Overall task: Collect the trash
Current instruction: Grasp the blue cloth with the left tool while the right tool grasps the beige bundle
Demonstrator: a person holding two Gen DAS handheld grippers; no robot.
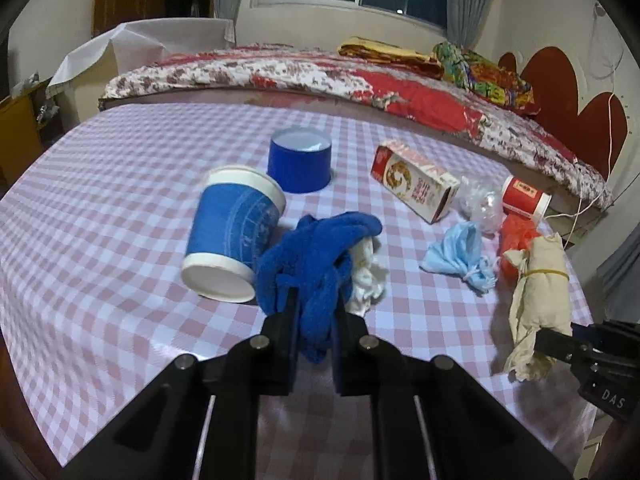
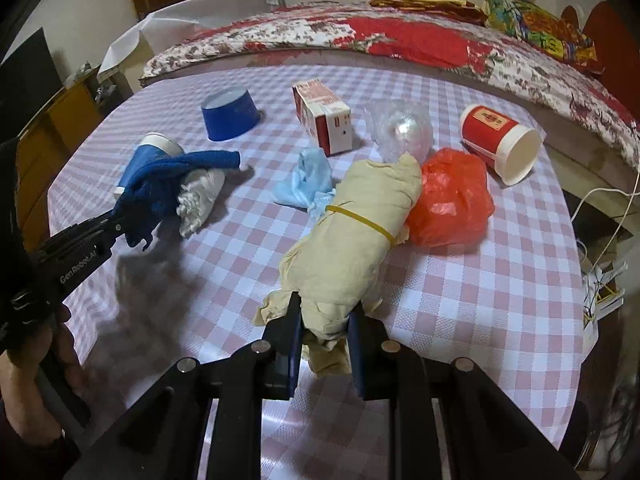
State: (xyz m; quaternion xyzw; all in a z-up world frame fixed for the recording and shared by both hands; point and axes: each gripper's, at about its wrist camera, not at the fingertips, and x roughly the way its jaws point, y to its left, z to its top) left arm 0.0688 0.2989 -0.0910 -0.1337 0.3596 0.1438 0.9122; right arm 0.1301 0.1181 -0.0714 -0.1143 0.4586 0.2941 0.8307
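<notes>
The left gripper point(image 1: 314, 312) pinches a soft blue cloth point(image 1: 316, 256), which droops limp between its jaws; the right gripper point(image 2: 326, 320) clamps the end of a beige rubber-banded paper bundle point(image 2: 352, 232), light and crushable, likely best gripped nearer the band

The right gripper point(image 2: 325, 320) pinches the near end of a beige paper bundle point(image 2: 352, 236) bound by a yellow rubber band point(image 2: 360, 218). Just beyond lies a red plastic bag point(image 2: 452, 204); far left, the left gripper point(image 2: 120, 222) clamps a blue cloth point(image 2: 160, 188).
</notes>
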